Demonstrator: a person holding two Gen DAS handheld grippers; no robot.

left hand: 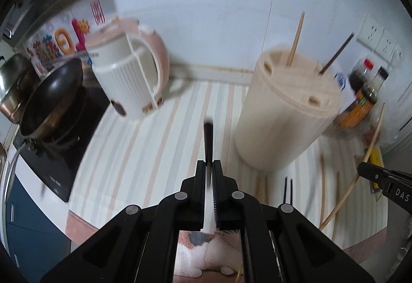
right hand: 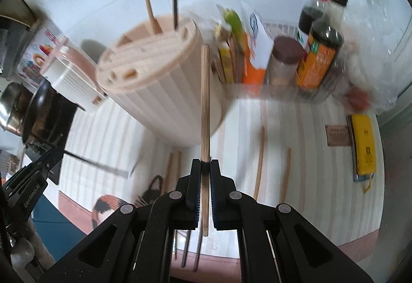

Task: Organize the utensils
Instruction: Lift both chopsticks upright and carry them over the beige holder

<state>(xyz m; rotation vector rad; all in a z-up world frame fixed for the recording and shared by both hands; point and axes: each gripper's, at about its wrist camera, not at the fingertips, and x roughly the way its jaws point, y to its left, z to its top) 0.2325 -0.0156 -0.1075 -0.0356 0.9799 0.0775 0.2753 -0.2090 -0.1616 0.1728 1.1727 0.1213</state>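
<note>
The left gripper (left hand: 211, 167) is clamped on a dark chopstick (left hand: 208, 139), and the right gripper (right hand: 205, 167) is clamped on a wooden chopstick (right hand: 205, 103); each stick pokes forward past the fingertips, above the striped counter. Both sit in front of the beige utensil holder (left hand: 285, 113), the dark stick to its left and the wooden one overlapping its front wall in the right wrist view. More loose chopsticks (right hand: 260, 162) lie flat on the counter just before the holder's base. Two sticks already stand in the holder's top slots.

The slots look narrow, so I judge a tip meeting the ribbed lid off-centre could skid or twist in the jaws. A push low against the holder might tip it toward the bottles (right hand: 318, 51) just behind it on the right.
</note>
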